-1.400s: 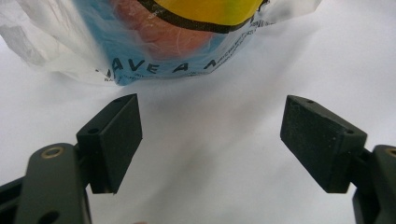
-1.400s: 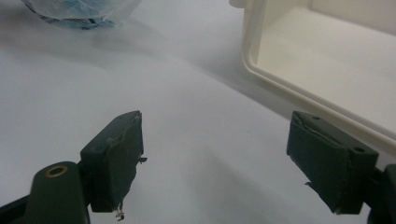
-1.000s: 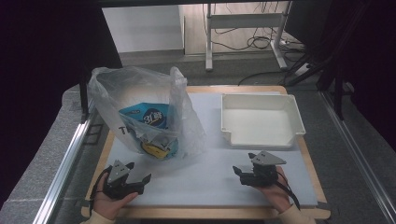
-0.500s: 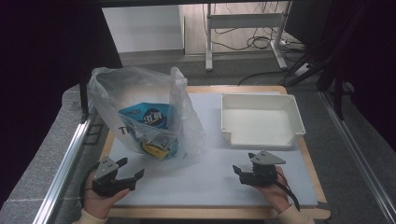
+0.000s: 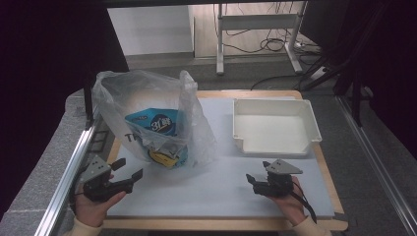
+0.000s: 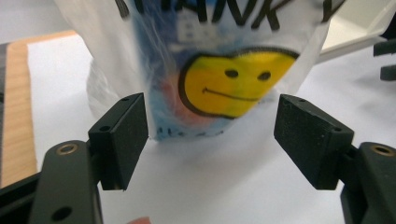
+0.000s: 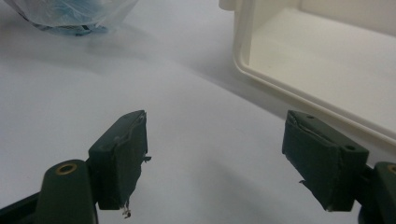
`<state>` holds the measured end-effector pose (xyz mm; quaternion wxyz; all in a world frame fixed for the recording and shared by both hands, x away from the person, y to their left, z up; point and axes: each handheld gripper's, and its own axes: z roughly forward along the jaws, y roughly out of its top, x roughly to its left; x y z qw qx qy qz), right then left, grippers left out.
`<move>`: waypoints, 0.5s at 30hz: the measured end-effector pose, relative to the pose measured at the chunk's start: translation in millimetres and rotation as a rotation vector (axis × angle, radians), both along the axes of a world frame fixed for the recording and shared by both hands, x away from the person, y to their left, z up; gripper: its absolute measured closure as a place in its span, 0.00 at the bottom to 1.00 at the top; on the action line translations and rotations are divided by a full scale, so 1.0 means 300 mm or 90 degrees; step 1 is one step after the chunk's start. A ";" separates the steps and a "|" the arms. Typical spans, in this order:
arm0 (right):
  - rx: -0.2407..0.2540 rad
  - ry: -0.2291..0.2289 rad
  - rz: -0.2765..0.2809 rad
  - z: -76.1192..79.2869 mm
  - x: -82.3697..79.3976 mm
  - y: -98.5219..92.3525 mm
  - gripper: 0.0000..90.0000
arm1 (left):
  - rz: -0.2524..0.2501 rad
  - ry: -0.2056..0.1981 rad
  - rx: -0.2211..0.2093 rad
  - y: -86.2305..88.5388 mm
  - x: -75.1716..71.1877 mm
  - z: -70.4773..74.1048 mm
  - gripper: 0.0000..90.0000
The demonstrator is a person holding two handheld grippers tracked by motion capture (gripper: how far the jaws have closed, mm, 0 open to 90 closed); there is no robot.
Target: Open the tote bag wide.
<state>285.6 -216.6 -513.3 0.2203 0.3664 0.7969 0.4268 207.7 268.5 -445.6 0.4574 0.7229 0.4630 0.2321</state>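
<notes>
High view looks down; both gripper views skim the white mat (image 5: 206,189).

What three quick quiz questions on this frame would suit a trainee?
1. True or false: the left tool has its jaws shut on the plastic bag.
2. Which lies nearer the right tool: (a) the plastic bag, (b) the white tray?
3. What is printed in yellow on the bag's front, as the left gripper view shows it?

Key
1. False: the jaws stand apart, nothing between them, though they have just been closing a little.
2. b
3. A smiley face.
</notes>
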 end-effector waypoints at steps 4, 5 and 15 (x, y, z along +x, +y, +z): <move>0.002 0.000 -0.002 0.002 0.000 0.000 0.25 | 0.022 -0.010 -0.002 0.017 0.017 0.035 0.27; 0.001 0.001 -0.003 0.001 0.000 -0.001 0.25 | 0.025 -0.011 -0.003 0.022 0.022 0.042 0.27; 0.004 0.007 -0.013 -0.002 0.005 -0.009 0.24 | 0.031 -0.030 -0.003 0.045 0.037 0.082 0.28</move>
